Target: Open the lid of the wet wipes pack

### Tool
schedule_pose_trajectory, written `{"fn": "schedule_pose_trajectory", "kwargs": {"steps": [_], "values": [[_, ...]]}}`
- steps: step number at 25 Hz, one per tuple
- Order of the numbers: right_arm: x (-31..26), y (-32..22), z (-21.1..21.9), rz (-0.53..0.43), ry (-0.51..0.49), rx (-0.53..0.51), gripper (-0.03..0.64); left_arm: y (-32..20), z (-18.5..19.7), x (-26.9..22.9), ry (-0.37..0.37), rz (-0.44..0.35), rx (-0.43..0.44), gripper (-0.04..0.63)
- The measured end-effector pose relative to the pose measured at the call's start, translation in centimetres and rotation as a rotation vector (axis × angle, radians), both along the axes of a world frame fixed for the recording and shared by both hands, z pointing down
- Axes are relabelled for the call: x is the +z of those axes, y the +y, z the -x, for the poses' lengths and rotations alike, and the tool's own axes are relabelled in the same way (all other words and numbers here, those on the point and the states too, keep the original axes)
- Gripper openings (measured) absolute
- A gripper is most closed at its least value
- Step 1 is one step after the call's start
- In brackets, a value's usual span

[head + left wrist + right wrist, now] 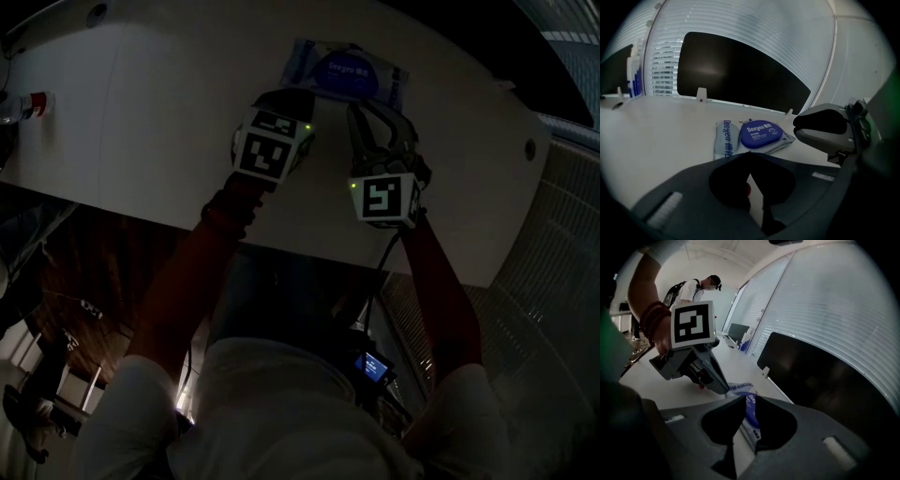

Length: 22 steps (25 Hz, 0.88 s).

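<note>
- left gripper (749, 158): jaws clenched together, empty
- right gripper (749, 397): jaws slightly parted, blue lid (760, 133) in the gap, possibly touching
- wet wipes pack (725, 140): just ahead of both, flat on white table (656, 131), lid closed

White table (141, 112): surface in order, with a round grommet hole (531, 147) near its right corner. At the table's left end stands a bottle (23, 106) with a red band. Behind the table's far edge runs a long dark panel (740, 70), with white slatted blinds (764, 18) above it. Small white tabs (701, 93) stand along the foot of the panel. Blue-and-white containers (632, 75), possibly bottles, stand at the far left; the view is too dim to confirm. A person (696, 289) carrying a dark backpack (675, 294) stands well beyond the table. Below the table edge, a small blue-lit screen (372, 366) glows.
</note>
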State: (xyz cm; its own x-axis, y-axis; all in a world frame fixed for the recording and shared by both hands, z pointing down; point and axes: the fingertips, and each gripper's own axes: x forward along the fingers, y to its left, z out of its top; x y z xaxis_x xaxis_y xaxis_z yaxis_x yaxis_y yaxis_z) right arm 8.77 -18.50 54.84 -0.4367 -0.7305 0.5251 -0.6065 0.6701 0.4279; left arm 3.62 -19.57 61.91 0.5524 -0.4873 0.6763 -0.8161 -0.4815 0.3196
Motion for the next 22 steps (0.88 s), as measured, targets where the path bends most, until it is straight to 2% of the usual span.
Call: {"fn": "schedule_pose_trajectory", "kwargs": {"steps": [7,16,22], "values": [[2.7,-1.0,0.0,-0.033,0.100,-0.059,0.067,-0.4,-0.5,0.9,0.006,0.065,0.006,0.002],[4.4,-1.5,0.6,-0.078,0.211,-0.106,0.081,-0.2,-0.9,2.4,-0.071,0.166,0.043,0.003],[4.6,-1.9,0.4,-0.110,0.276,-0.105,0.086,0.0,-0.8,2.5,-0.086,0.166,0.045,0.002]]}}
